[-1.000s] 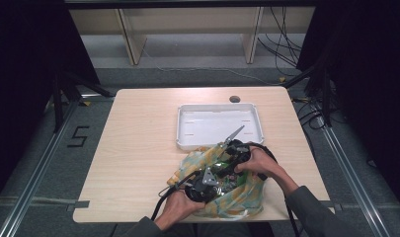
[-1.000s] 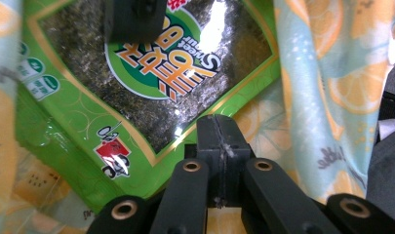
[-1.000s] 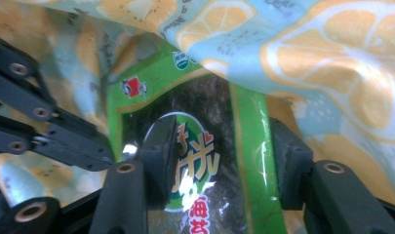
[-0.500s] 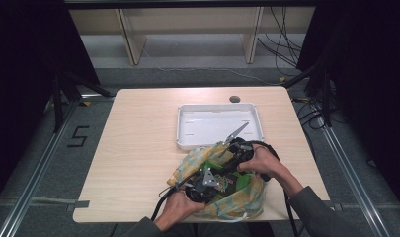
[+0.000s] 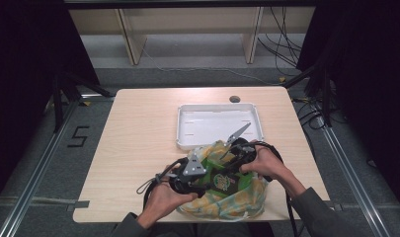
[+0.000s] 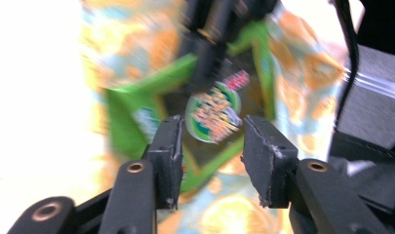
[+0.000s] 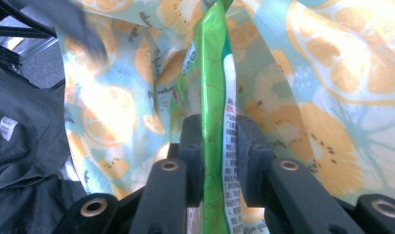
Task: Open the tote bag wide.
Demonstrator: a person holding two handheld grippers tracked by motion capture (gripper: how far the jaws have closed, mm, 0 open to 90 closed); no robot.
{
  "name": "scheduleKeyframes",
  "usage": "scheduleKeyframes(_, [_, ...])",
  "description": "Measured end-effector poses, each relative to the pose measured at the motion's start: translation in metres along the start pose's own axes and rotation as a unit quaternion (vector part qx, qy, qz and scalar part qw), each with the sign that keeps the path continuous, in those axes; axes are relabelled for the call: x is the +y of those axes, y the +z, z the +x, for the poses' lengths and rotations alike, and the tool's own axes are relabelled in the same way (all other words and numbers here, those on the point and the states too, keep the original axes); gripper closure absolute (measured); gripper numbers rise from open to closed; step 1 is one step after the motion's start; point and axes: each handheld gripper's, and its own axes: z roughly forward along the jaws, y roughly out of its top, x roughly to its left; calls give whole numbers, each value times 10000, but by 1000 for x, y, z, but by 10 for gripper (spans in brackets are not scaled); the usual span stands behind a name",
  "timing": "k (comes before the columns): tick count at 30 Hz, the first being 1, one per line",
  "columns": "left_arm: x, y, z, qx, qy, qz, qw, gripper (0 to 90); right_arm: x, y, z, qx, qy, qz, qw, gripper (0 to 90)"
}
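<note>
A cloth bag [image 5: 237, 205] printed with orange slices lies at the table's front edge. A green snack packet [image 5: 221, 180] sits in its mouth. My right gripper [image 7: 219, 141] is shut on the packet's [image 7: 213, 73] thin edge, having closed on it a moment ago, with the bag's cloth [image 7: 331, 73] behind. In the high view this right gripper [image 5: 230, 162] reaches in from the right. My left gripper [image 6: 209, 141] hovers above the packet's round label [image 6: 214, 113]. Its jaws have just been opening and nothing is between them. From above, the left gripper [image 5: 207, 174] comes in from the left.
A white shallow tray [image 5: 187, 123] stands just behind the bag, right of the table's middle. A dark round hole [image 5: 234, 98] marks the table's far edge. Cables trail from both grippers over the front edge.
My left gripper has lifted off the bag and its jaws have come apart. The bag's mouth has bunched up around the green packet. The right gripper has risen a little with the packet.
</note>
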Motion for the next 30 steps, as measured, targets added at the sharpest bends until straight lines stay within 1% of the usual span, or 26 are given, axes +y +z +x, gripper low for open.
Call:
scheduleKeyframes(1, [2,-4,3,99,42,-42,9999,579,0,0,0,0,0,0,10000,764])
scheduleKeyframes(3, [5,-11,7,222,46,-56,9997,554,0,-1,0,-20,-16,-10,10000,764])
scheduleKeyframes(4, [7,-15,8,280,53,-92,9996,544,-1,-1,0,-13,-32,-24,10000,764])
scheduleKeyframes(7, [10,-22,13,411,81,-99,9991,540,-2,-2,0,-29,-21,-10,10000,764])
scheduleKeyframes(9, [12,-24,18,601,196,-11,9980,509,-2,-2,0,-33,-17,-33,10000,764])
scheduleKeyframes(10, [11,-24,21,702,158,-12,9974,486,-2,-3,-1,-39,-89,-53,9999,764])
scheduleKeyframes(11, [10,-23,25,774,136,50,9969,473,-3,-3,1,-12,-13,-27,10000,764])
scheduleKeyframes(12, [9,-21,30,815,170,178,9964,458,-2,-3,0,65,-51,-30,10000,764])
scheduleKeyframes(13, [8,-18,34,840,100,258,9961,445,-3,-4,1,-39,-80,-48,9999,764])
scheduleKeyframes(14, [5,-14,38,856,49,288,9959,449,-3,-4,2,-46,-64,-43,10000,764])
scheduleKeyframes(15, [3,-10,41,845,22,329,9959,471,-3,-5,2,-65,-48,-34,10000,764])
scheduleKeyframes(16, [1,-7,43,829,8,378,9958,498,-3,-5,2,-6,-88,-51,9999,764])
scheduleKeyframes(17, [-1,-3,45,835,-11,390,9957,548,-3,-5,1,23,-117,-54,9999,763])
scheduleKeyframes(18, [-3,-1,48,858,12,415,9954,617,-3,-5,1,-74,-163,-91,9998,764])
scheduleKeyframes(19, [-4,1,51,871,10,450,9952,674,-3,-6,3,-48,-71,-66,9999,764])
scheduleKeyframes(20, [-6,3,55,882,-28,445,9951,758,-3,-8,3,-75,-164,-109,9998,764])
scheduleKeyframes(21, [-7,5,60,886,-42,422,9952,758,-3,-8,3,-75,-164,-109,9998,764])
scheduleKeyframes(22, [-9,6,64,893,-91,427,9950,779,-3,-8,4,-96,-150,-103,9998,764])
scheduleKeyframes(23, [-11,8,67,920,-146,437,9947,795,-3,-9,3,-39,-251,-66,9997,764])
scheduleKeyframes(24, [-13,10,71,909,-184,466,9946,805,-3,-11,3,-154,-319,-75,9993,764])
scheduleKeyframes(25, [-16,13,73,896,-290,431,9946,811,-3,-11,6,-155,-266,-135,9994,764])
scheduleKeyframes(26, [-21,18,77,872,-390,458,9944,820,-2,-14,9,-56,-196,-117,9997,764])
scheduleKeyframes(27, [-21,18,77,872,-390,458,9944,825,-2,-14,9,-56,-196,-117,9997,764])
scheduleKeyframes(28, [-23,21,78,865,-433,494,9941,825,-2,-14,8,34,-387,-163,9991,764])
scheduleKeyframes(29, [-24,23,80,833,-402,526,9943,829,-2,-15,9,19,-312,-179,9994,764])
scheduleKeyframes(30, [-27,28,82,833,-460,625,9935,835,0,-16,9,39,-527,-268,9982,764])
